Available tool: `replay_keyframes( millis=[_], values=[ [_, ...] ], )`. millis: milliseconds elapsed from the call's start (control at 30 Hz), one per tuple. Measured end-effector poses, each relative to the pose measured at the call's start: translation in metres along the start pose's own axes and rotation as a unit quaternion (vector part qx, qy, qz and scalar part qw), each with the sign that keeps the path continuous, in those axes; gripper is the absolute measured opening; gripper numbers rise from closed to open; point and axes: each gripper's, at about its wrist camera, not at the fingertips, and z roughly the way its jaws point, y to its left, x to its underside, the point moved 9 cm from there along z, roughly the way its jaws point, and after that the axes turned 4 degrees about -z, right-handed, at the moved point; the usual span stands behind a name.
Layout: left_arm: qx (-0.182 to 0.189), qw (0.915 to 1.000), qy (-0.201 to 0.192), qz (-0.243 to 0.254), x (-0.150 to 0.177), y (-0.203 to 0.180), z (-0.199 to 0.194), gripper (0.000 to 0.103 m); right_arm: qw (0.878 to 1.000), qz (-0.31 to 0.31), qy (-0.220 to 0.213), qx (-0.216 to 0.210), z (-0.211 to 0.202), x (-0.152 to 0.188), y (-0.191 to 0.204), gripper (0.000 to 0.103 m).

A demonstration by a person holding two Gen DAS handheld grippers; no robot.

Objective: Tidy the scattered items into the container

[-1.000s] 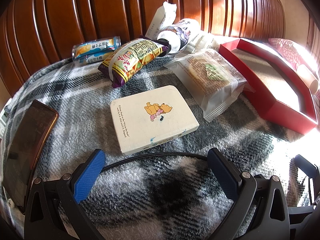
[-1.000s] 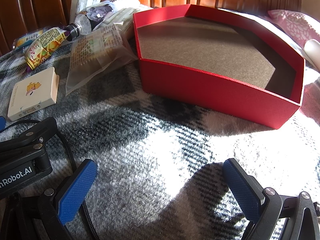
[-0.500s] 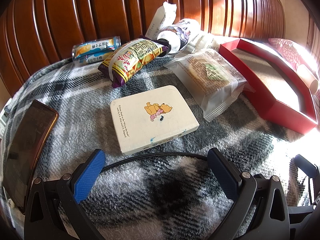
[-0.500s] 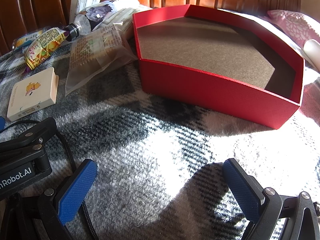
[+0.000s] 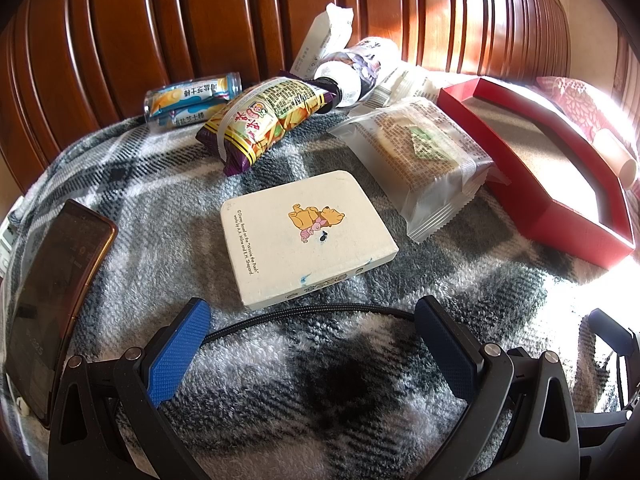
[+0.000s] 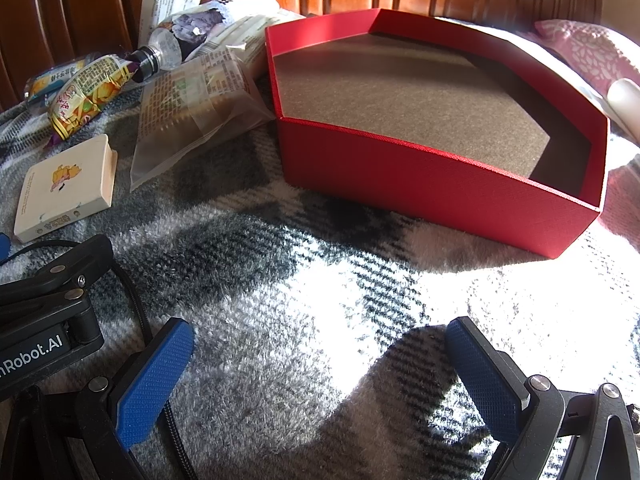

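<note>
A red hexagonal box (image 6: pixel 440 168) with a bare brown floor lies on a plaid blanket; it also shows at the right in the left wrist view as the red box (image 5: pixel 560 216). Just ahead of my open left gripper (image 5: pixel 312 320) lies a white flat case with a cartoon bear (image 5: pixel 304 232). Behind it are a clear wrapped pastry (image 5: pixel 416 160), a purple-yellow snack bag (image 5: pixel 260 124), a small can (image 5: pixel 192 100), a bottle (image 5: pixel 352 72) and a white packet (image 5: pixel 324 36). My right gripper (image 6: pixel 320 344) stands open over bare blanket, short of the box.
A dark phone (image 5: pixel 52 296) lies at the left edge of the blanket. A black cable (image 5: pixel 304 312) runs between the left fingers. A ribbed wooden headboard (image 5: pixel 200 20) backs the items. A pink pillow (image 6: pixel 584 48) and a white tube (image 6: pixel 624 100) sit beyond the box.
</note>
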Motion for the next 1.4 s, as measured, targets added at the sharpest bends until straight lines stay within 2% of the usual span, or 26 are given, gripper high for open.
replay_keyframes(
  millis=[833,1000,1133,1233,1400],
  values=[
    [0.000,1.0000,0.000,0.000,-0.002,0.001,-0.001,0.103,1.000,-0.001,-0.002,0.000,0.000,0.004,-0.001,0.103],
    [-0.001,1.0000,-0.001,0.000,-0.002,0.002,0.000,0.103,1.000,0.011,-0.001,0.016,0.001,0.002,-0.002,0.103],
    [0.005,1.0000,0.000,-0.007,0.000,0.003,0.000,0.103,0.997,0.046,0.016,0.052,-0.003,0.005,-0.002,0.103],
    [0.014,0.9998,0.003,-0.015,0.000,0.003,-0.002,0.103,0.993,0.077,0.048,0.080,-0.009,0.012,-0.004,0.103],
    [0.023,0.9997,0.008,-0.008,0.001,0.002,-0.003,0.103,0.991,0.071,0.080,0.081,-0.014,0.015,-0.003,0.103]
  ],
)
